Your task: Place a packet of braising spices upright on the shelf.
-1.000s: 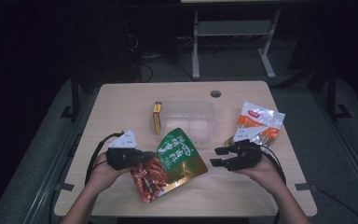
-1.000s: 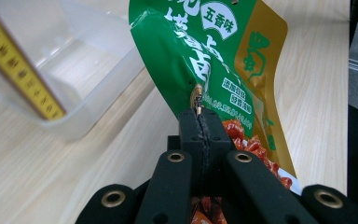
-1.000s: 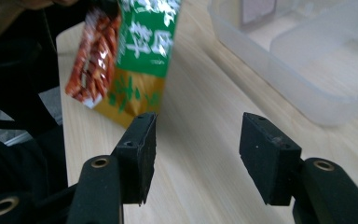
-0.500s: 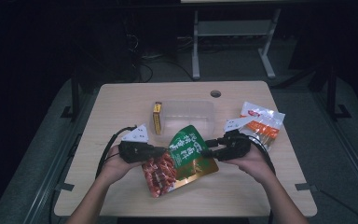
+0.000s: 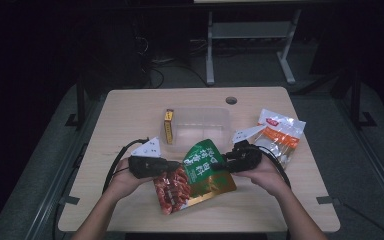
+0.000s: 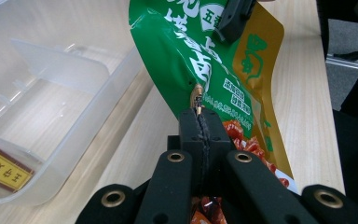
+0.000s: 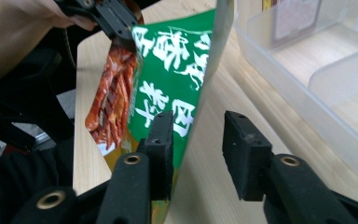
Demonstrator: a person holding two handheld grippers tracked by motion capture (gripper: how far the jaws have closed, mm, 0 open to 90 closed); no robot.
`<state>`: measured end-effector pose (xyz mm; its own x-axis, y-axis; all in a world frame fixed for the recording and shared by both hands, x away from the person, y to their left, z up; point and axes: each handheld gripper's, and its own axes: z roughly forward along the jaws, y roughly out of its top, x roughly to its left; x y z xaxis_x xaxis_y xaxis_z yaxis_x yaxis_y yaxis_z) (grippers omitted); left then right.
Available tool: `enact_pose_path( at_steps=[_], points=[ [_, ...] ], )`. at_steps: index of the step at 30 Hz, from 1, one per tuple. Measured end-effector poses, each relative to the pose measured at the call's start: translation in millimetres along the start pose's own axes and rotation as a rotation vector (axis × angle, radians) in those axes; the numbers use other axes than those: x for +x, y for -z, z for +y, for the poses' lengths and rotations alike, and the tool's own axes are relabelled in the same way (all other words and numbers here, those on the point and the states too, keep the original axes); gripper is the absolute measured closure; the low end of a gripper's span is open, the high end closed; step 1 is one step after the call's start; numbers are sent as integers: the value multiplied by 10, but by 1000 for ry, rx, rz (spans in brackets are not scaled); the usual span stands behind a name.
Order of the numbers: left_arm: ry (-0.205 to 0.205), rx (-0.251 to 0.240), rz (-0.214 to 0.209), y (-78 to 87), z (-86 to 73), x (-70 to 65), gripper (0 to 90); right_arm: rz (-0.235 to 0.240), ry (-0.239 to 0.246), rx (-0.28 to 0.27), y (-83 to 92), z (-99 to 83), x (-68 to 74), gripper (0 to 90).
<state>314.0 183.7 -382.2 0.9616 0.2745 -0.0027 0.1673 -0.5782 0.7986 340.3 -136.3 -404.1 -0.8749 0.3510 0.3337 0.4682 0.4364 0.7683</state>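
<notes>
Risk of a lopsided grip on the snack bag

Grip is the weak spot. The left tool (image 6: 199,122) is clamped tight on a thin fold at the edge of the green snack bag (image 5: 205,167), and that pinch alone carries the bag, which hangs tilted above the table (image 5: 130,107) near its front edge, just in front of the clear plastic box (image 5: 200,120). The right tool (image 7: 196,140) straddles the bag's opposite edge; its jaws have just been closing, yet in the right gripper view a gap shows between the film and the far pad, so it does not press on the bag yet.

Several things could go wrong, as I judge it. If the right tool shuts while the film is bowed like this, it may catch only a crease or miss the edge, and the bag would swing from the left pinch. The left hold is on very little material; a pull from the other side could slide the film out, dropping the bag onto the table or against the box rim. Pulling the two tools apart too hard might tear the film at the pinched fold. The bag also looks floppy and heavier toward its red lower end, so it may twist as it moves and clip the box wall or the yellow packet (image 5: 168,127) standing in the box's left compartment.

The white and orange packet (image 5: 280,134) lies near the table's right edge, well apart from all this.
</notes>
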Motion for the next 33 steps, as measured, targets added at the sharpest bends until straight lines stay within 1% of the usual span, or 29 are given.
enact_pose_path(
  at_steps=[4, 7, 9, 13, 17, 20, 22, 23, 26, 28, 29, 31, 32, 33],
  points=[
    [-3, -5, -3, 4, 0, -1, 900, 11, -2, 5, 0, -17, -17, 757],
    [-11, -12, -5, 7, 1, 3, 900, 28, 9, 7, -5, -14, -21, 827],
    [-10, -16, -10, 10, 0, 4, 900, 31, 19, 11, -11, -14, -16, 837],
    [-13, -23, -14, 19, -2, 3, 899, 37, 35, 20, -17, -13, 4, 891],
    [-14, -31, -29, 39, -13, 24, 899, 45, 67, 12, -7, -10, 23, 899],
    [-1, -47, -36, 53, -36, 38, 899, 45, 88, 3, 12, 0, 42, 900],
    [-3, -49, -43, 67, -49, 43, 899, 60, 81, -6, 21, 3, 49, 900],
    [-7, -47, -48, 77, -56, 43, 899, 76, 79, -6, 22, 2, 51, 900],
    [-11, -48, -58, 99, -74, 47, 899, 108, 88, -11, 22, 7, 70, 900],
    [-13, -45, -65, 96, -81, 49, 895, 109, 89, -14, 21, 11, 74, 900],
    [-13, -43, -56, 91, -82, 38, 888, 109, 88, -15, 23, 11, 72, 900],
    [-26, -31, -52, 78, -80, 26, 862, 109, 83, -26, 42, 17, 68, 900],
    [-24, -23, -46, 67, -80, 23, 841, 104, 86, -31, 59, 23, 66, 900],
    [-18, -27, -50, 59, -81, 24, 830, 99, 89, -34, 74, 27, 66, 900]
  ],
)
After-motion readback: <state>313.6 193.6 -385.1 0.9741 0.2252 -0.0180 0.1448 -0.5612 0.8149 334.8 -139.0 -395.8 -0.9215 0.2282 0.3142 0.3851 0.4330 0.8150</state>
